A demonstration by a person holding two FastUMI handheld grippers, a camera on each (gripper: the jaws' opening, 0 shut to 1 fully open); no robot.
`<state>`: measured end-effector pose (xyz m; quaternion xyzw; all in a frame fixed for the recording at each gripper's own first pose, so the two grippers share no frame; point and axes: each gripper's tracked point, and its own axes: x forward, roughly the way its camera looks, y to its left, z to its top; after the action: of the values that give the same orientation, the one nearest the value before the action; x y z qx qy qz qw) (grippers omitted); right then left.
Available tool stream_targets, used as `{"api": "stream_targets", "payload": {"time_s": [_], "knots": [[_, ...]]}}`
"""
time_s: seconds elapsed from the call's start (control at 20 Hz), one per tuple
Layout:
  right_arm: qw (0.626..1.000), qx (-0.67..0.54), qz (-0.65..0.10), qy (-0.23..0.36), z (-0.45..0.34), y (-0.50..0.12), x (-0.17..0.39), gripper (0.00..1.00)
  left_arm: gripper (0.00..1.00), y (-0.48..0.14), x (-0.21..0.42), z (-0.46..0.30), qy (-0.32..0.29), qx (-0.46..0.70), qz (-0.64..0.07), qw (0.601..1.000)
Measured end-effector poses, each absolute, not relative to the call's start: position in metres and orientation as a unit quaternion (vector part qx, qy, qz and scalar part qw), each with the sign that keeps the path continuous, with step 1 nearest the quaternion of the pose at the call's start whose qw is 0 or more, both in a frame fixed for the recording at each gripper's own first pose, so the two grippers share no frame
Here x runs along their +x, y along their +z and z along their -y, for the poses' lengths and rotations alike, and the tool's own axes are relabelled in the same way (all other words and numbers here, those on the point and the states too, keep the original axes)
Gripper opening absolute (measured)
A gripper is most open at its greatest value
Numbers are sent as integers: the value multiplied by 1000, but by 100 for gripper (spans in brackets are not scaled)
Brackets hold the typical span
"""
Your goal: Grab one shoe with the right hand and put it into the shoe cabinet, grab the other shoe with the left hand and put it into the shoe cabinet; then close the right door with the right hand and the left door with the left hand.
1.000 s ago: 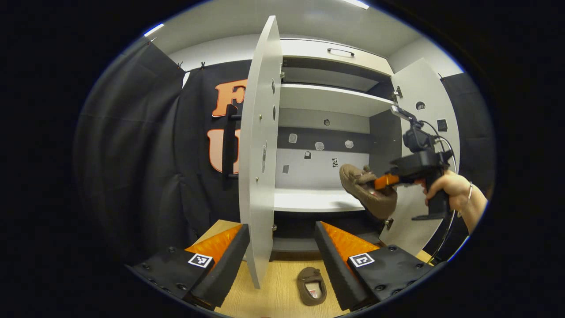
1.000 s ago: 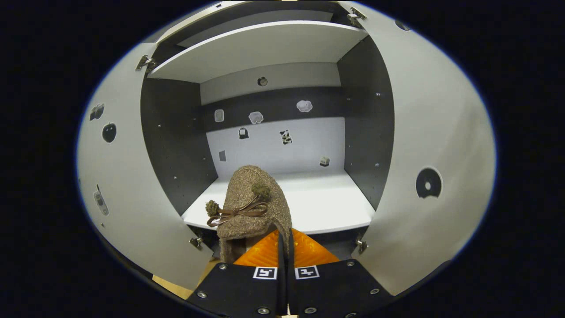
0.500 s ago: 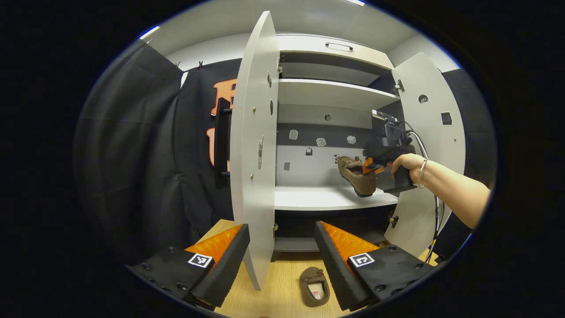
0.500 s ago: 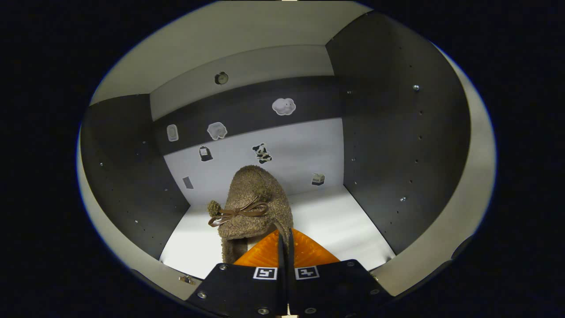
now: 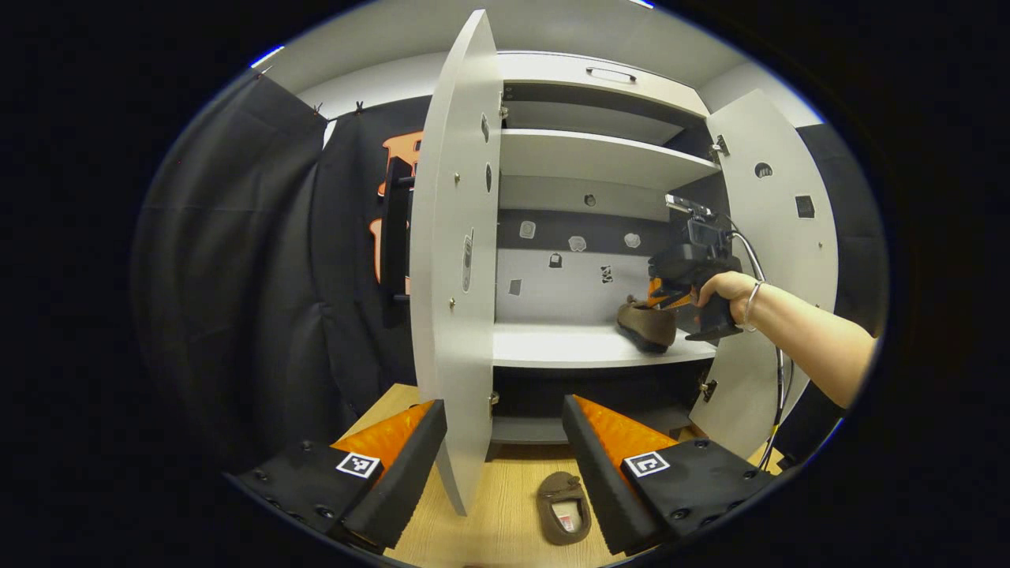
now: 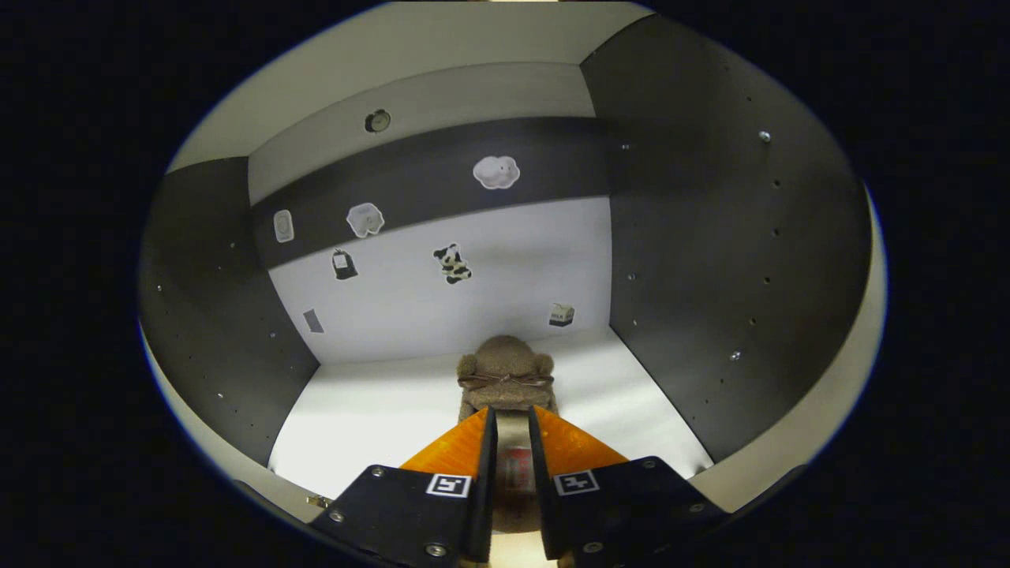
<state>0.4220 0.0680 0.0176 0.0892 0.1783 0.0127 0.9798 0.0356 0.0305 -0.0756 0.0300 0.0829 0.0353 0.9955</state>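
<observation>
The right gripper (image 6: 509, 422) reaches inside the white-shelved, dark-walled shoe cabinet (image 6: 694, 260). Its orange fingers, clenched on the fuzzy brown slipper with a bow (image 6: 506, 371) half a second ago, now stand slightly parted, and that shoe rests flat on the shelf just ahead of them. The first placement looks done. The left gripper (image 5: 501, 442) hangs wide open, with the second brown slipper (image 5: 564, 509) on the wooden floor below, between its fingers, beside the white left door (image 5: 454, 260).

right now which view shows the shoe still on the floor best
The left gripper view: the floor shoe lies on the wood floor before the cabinet, opening upward, between the left gripper fingers. The right gripper view looks into the cabinet at the other shoe.
</observation>
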Motion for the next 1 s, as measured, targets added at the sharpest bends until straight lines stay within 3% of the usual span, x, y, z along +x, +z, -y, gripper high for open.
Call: {"api": "stream_targets", "payload": {"time_s": [0.25,0.45,0.75,1.0], "knots": [[989,70,-128,40,-74,42,356,58,96,-90,39,-18,17,22,-93,995],[995,40,-82,43,-70,52,297,79,94,-110,44,-12,13,27,-95,995],[994,61,-65,70,-71,40,222,92,97,-167,65,-4,2,35,-128,991],[993,58,-62,78,-60,17,173,93,97,-245,68,1,-1,43,-194,980]]}}
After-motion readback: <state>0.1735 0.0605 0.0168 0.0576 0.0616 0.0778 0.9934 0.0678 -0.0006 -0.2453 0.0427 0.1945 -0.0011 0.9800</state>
